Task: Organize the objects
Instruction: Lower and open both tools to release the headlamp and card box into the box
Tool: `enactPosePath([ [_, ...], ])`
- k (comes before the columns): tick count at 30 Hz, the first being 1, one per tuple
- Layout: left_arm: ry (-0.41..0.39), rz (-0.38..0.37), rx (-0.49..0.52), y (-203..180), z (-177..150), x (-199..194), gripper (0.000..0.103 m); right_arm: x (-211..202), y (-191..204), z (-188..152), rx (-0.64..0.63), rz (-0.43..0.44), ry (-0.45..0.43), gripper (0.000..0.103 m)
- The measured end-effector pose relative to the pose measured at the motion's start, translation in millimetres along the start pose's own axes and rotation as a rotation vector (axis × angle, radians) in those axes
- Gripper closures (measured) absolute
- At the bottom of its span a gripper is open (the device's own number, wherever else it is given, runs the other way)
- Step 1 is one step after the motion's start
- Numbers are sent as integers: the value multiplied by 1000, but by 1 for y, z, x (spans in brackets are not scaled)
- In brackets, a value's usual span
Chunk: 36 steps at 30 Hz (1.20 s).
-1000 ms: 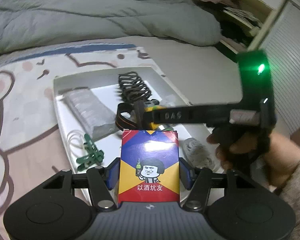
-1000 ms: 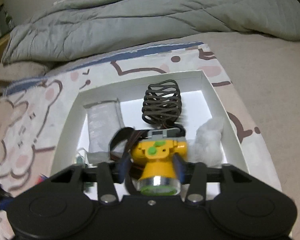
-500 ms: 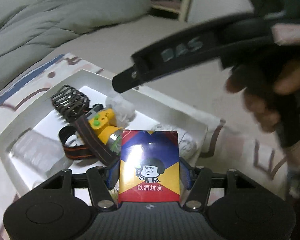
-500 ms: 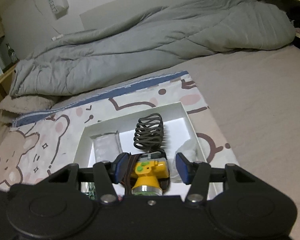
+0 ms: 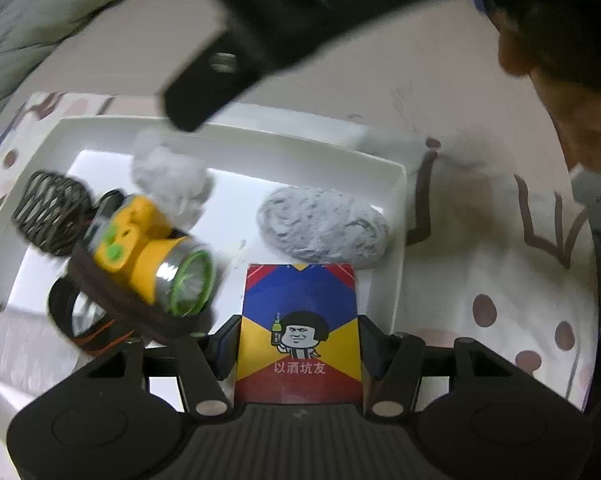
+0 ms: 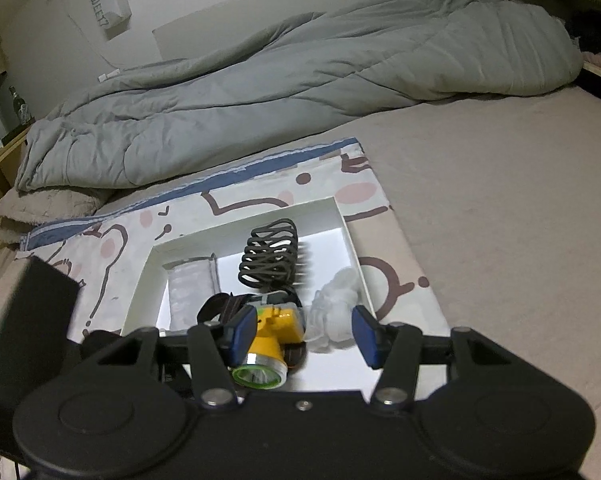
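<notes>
Left gripper [image 5: 298,344], jaws clamped on the long edges of a card box [image 5: 299,332] printed in red, blue and yellow, holds it upright over the near right corner of the white tray [image 5: 398,216], presumably to set it in the bare floor beside the grey wool pad [image 5: 324,228]. Right gripper [image 6: 304,338], jaws wide and holding nothing, hangs above the yellow headlamp [image 6: 270,344], which lies in the tray with its strap, next to a coiled black hair clip [image 6: 270,258], white cotton wad [image 6: 336,304] and a clear packet [image 6: 190,288]. Only the left wrist view shows the card box and wool pad; only the right wrist view shows the grey duvet [image 6: 300,80] on the bed.
</notes>
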<state>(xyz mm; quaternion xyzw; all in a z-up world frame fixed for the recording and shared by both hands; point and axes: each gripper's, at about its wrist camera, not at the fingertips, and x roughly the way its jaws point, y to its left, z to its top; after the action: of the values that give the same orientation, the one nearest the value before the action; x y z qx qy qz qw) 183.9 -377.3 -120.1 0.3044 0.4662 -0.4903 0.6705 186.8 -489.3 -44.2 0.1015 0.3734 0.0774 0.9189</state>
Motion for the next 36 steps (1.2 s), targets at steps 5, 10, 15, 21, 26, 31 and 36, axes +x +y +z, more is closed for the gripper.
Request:
enactPosePath([
  [5,-50,-42,23,-1,10,5,43,-1,-1,0,-7,15,-4,52],
  [10,-71,-48,5,4,5,1,37,0,-5,-2,3,4,5,51],
  [15,-128,-21,-105,15,-5,-17,19,-1,-5,-4,-1,-14,23,51],
  [21,-152,26,-206,21,-15,-31,19,-3,-3,-5,-6,-34,29,51],
  [26,-185,57,-274,23,-24,-49,10,-6,3,-5,-14,-42,28,51],
  [31,-220,93,-351,21,-40,-68,5,-12,12,-4,-27,-59,17,48],
  [36,-261,152,-447,22,-60,-86,0,-19,22,-6,-57,-79,4,42],
])
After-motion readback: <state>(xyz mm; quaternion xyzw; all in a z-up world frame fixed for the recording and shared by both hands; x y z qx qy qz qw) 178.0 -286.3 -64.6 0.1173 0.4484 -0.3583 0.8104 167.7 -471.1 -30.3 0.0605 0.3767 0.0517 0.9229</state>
